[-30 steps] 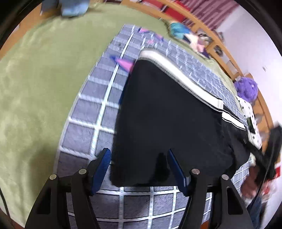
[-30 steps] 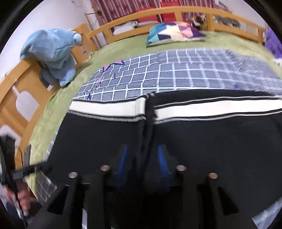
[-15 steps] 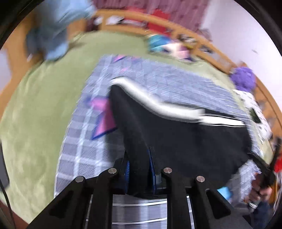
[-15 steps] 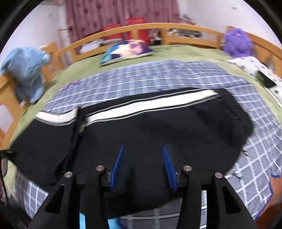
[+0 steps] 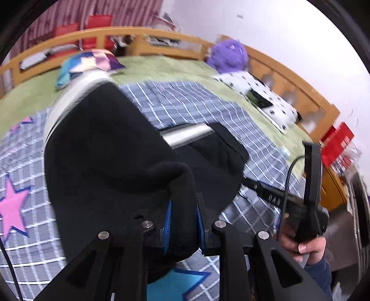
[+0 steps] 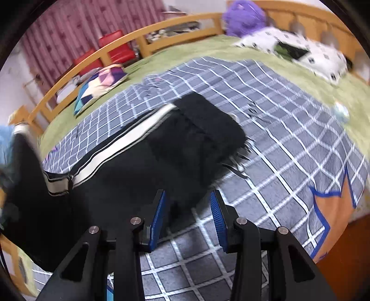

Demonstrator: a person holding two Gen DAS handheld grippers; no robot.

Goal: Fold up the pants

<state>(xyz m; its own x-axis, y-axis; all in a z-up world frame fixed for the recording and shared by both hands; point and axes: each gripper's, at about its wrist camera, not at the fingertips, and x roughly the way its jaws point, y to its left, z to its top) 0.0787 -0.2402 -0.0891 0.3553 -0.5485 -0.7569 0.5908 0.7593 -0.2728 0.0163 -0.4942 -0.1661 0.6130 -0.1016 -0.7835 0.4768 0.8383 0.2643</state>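
Note:
Black pants with a white side stripe lie on a grey checked blanket on the bed. My left gripper is shut on a fold of the black pants and holds that end lifted above the rest. In the right wrist view the pants stretch from the centre to the left, the stripe running along them. My right gripper is open at the pants' near edge, empty. The right gripper's body also shows in the left wrist view, held by a hand.
A patchwork pillow lies at the back on the green bedspread. A purple plush and a spotted white cushion sit at the right. A wooden bed rail runs around. Star patches mark the blanket.
My left gripper closed on the pants' end and lifted it over toward the right. My right gripper let go of the pants, opened, and moved toward the right end.

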